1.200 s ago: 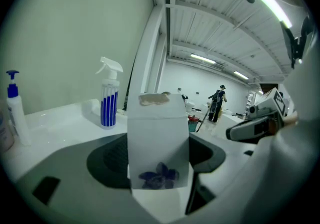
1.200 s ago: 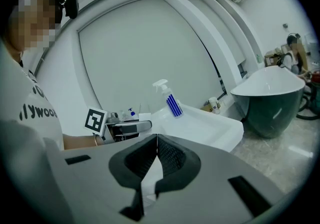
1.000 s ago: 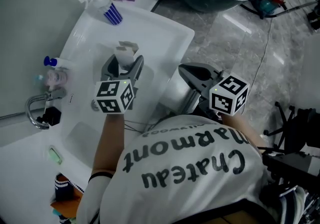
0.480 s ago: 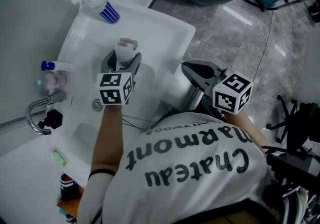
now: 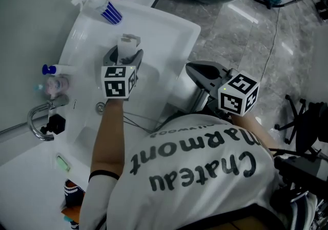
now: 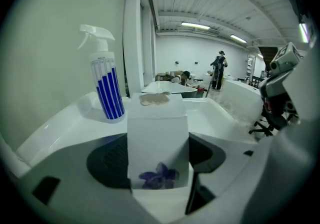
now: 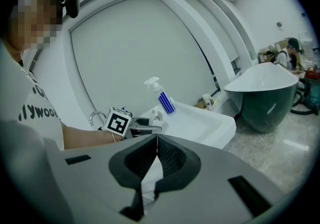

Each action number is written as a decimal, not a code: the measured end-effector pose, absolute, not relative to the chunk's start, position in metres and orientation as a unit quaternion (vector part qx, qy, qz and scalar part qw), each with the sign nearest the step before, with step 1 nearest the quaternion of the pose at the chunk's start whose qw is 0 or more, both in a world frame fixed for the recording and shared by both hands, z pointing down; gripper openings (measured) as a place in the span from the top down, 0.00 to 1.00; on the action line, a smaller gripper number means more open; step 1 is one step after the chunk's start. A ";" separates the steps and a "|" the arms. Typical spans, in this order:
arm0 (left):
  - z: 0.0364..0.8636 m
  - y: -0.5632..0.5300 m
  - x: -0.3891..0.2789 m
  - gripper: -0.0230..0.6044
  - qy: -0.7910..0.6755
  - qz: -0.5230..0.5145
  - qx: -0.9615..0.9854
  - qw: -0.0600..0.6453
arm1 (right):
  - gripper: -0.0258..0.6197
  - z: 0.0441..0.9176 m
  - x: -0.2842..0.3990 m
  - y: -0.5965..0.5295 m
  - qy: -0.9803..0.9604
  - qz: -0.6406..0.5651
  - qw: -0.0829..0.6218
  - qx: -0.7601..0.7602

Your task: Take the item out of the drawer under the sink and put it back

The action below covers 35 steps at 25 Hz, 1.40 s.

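While the left gripper (image 5: 124, 54) clamps a white box (image 6: 158, 128) over the sink (image 5: 169, 29), contents unseen, the right gripper (image 5: 190, 68), centre-right, is pinched together, empty.

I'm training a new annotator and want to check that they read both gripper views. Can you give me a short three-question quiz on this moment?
1. True or false: the left gripper is shut on the small white cardboard box with a purple flower print.
2. Multiple choice: the jaws of the right gripper are A) wide apart, B) together with nothing held, C) clamped on a towel.
3. Short answer: in the left gripper view, what stands upright on the white sink counter beyond the box?

Key: 1 true. 2 B. 3 the clear spray bottle with blue stripes and a white trigger.
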<state>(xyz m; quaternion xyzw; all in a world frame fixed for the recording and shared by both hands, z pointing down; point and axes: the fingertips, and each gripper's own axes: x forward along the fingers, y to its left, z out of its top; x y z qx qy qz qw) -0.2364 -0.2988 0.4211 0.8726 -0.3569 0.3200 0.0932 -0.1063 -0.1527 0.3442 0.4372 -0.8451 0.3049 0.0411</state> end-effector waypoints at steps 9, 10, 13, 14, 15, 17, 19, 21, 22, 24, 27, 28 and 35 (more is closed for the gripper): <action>0.421 -0.312 -0.220 0.44 -0.345 0.339 0.872 0.077 | 0.94 0.345 -0.101 -0.152 -0.843 0.309 0.041 0.438; 0.421 -0.313 -0.218 0.44 -0.343 0.340 0.872 0.075 | 0.94 0.345 -0.101 -0.152 -0.843 0.308 0.041 0.439; 0.422 -0.316 -0.213 0.44 -0.341 0.342 0.872 0.071 | 0.94 0.346 -0.100 -0.152 -0.842 0.308 0.040 0.440; 0.422 -0.317 -0.212 0.44 -0.341 0.342 0.873 0.071 | 0.94 0.346 -0.099 -0.152 -0.842 0.309 0.040 0.441; 0.422 -0.318 -0.211 0.44 -0.341 0.341 0.873 0.071 | 0.94 0.347 -0.099 -0.151 -0.841 0.310 0.040 0.442; 0.422 -0.320 -0.210 0.44 -0.341 0.339 0.874 0.074 | 0.94 0.348 -0.098 -0.151 -0.839 0.312 0.039 0.444; 0.423 -0.322 -0.208 0.44 -0.337 0.340 0.874 0.080 | 0.94 0.348 -0.097 -0.151 -0.838 0.312 0.039 0.445; 0.425 -0.324 -0.206 0.44 -0.331 0.348 0.873 0.087 | 0.94 0.349 -0.096 -0.152 -0.838 0.312 0.039 0.446; 0.426 -0.324 -0.204 0.44 -0.328 0.352 0.872 0.089 | 0.94 0.349 -0.096 -0.152 -0.838 0.313 0.039 0.446; 0.427 -0.326 -0.202 0.44 -0.324 0.359 0.871 0.089 | 0.94 0.349 -0.097 -0.153 -0.838 0.314 0.040 0.445; 0.428 -0.328 -0.199 0.44 -0.325 0.358 0.870 0.090 | 0.94 0.350 -0.098 -0.152 -0.839 0.314 0.041 0.443; 0.428 -0.328 -0.198 0.44 -0.327 0.356 0.871 0.091 | 0.94 0.349 -0.098 -0.152 -0.839 0.314 0.042 0.443; 0.429 -0.331 -0.198 0.44 -0.333 0.342 0.874 0.092 | 0.94 0.351 -0.095 -0.155 -0.836 0.316 0.042 0.447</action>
